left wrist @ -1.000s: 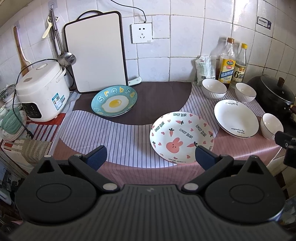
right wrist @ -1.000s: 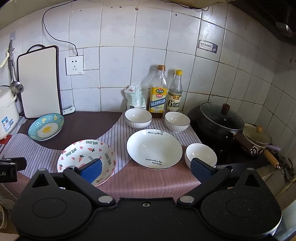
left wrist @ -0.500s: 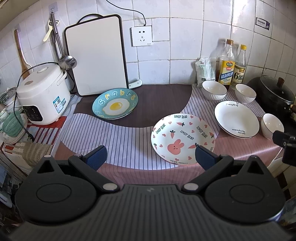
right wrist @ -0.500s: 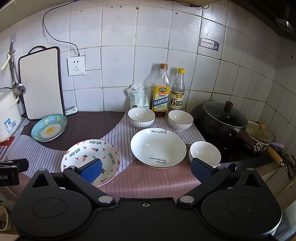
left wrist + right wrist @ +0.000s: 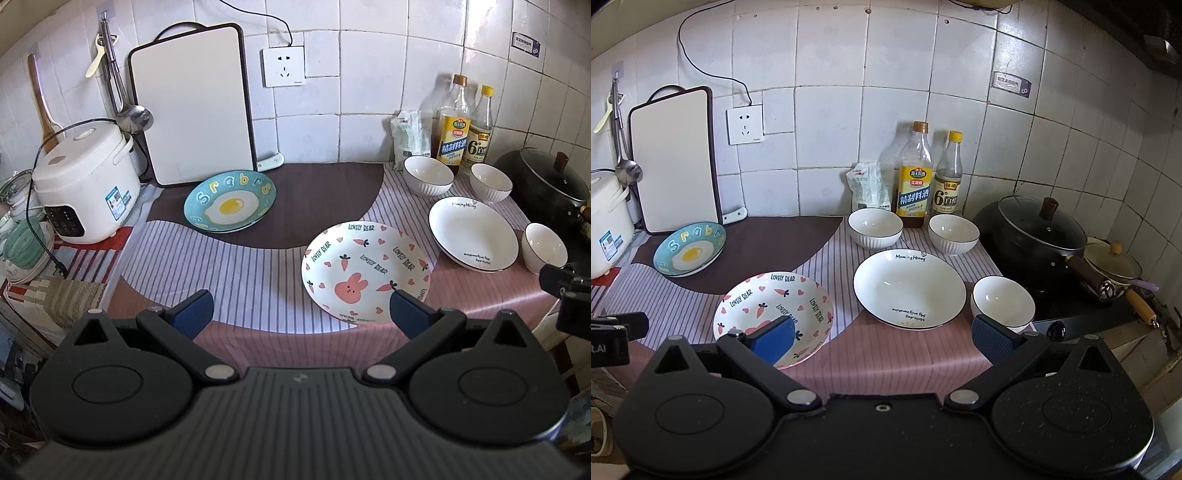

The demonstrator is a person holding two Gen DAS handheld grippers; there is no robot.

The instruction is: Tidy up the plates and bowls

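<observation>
A tiled kitchen corner: the counter carries a striped cloth (image 5: 258,266) with a dark brown patch, a rice cooker (image 5: 83,184) at far left and a lidded black pot (image 5: 1039,230) at far right. You hold both tools back from the near edge. Your left gripper (image 5: 301,308) is spread wide and grasps nothing; your right gripper (image 5: 882,334) is likewise released and empty, and neither touches any dish.

Progress, as judged from the layout: nothing is stacked or grouped yet, so the sorting appears to be at its start. Three plates lie singly. The egg plate (image 5: 229,201) sits at the back left, just in front of the cutting board (image 5: 194,103) that leans on the wall. The rabbit plate (image 5: 365,267) lies near the front centre, and the white plate (image 5: 909,288) lies to its right. Three small white bowls stand apart: the left bowl (image 5: 875,226) and the middle bowl (image 5: 953,229) in front of the two bottles (image 5: 929,177), and the near bowl (image 5: 1003,301) just beside the white plate, close to the counter's right edge.

Contents: every plate and bowl shows a bare interior. What the pot holds cannot be told through its lid.

What remains, by this reading: nesting the three bowls and piling the three plates.
</observation>
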